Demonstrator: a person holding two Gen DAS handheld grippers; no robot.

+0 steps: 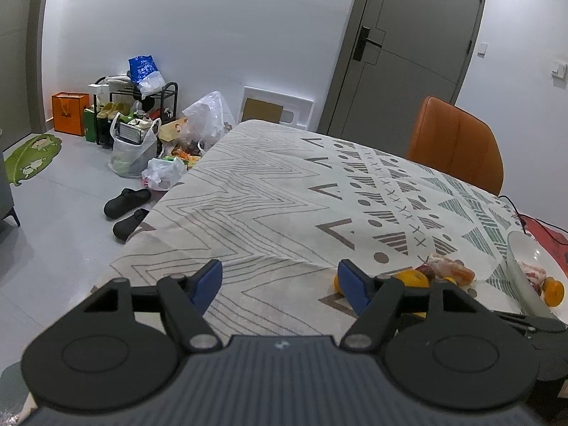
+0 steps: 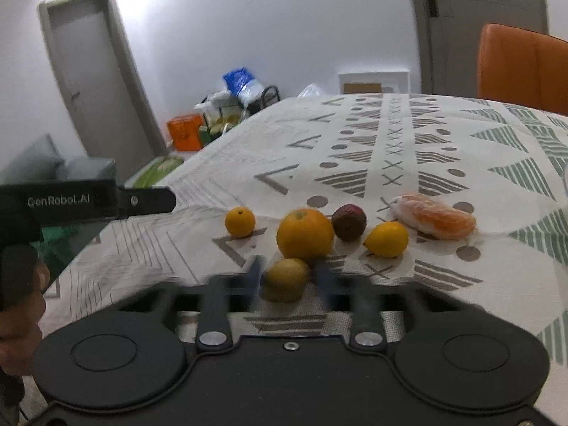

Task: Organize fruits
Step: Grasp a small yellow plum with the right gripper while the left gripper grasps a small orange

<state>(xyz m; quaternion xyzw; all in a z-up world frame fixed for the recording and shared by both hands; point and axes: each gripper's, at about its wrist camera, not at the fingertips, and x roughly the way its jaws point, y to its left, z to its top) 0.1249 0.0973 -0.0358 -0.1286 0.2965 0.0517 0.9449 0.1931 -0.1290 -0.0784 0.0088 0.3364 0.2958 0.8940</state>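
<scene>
In the right wrist view several fruits lie on the patterned tablecloth (image 2: 355, 135): a small orange (image 2: 240, 221), a large orange (image 2: 304, 234), a dark passion fruit (image 2: 349, 222), a yellow lemon (image 2: 387, 239) and a wrapped peeled orange (image 2: 436, 219). My right gripper (image 2: 287, 277) has its blue pads at both sides of a dull yellow-green lemon (image 2: 285, 279); the image is blurred. My left gripper (image 1: 279, 285) is open and empty above the cloth, left of the fruits (image 1: 413, 278). A white bowl (image 1: 522, 277) at the right holds an orange (image 1: 553, 291).
An orange chair (image 1: 456, 143) stands behind the table. The left gripper's body (image 2: 85, 200) shows at the left in the right wrist view. Bags (image 1: 133, 149), a shoe rack and slippers (image 1: 126, 202) are on the floor left of the table. A grey door (image 1: 411, 35) is behind.
</scene>
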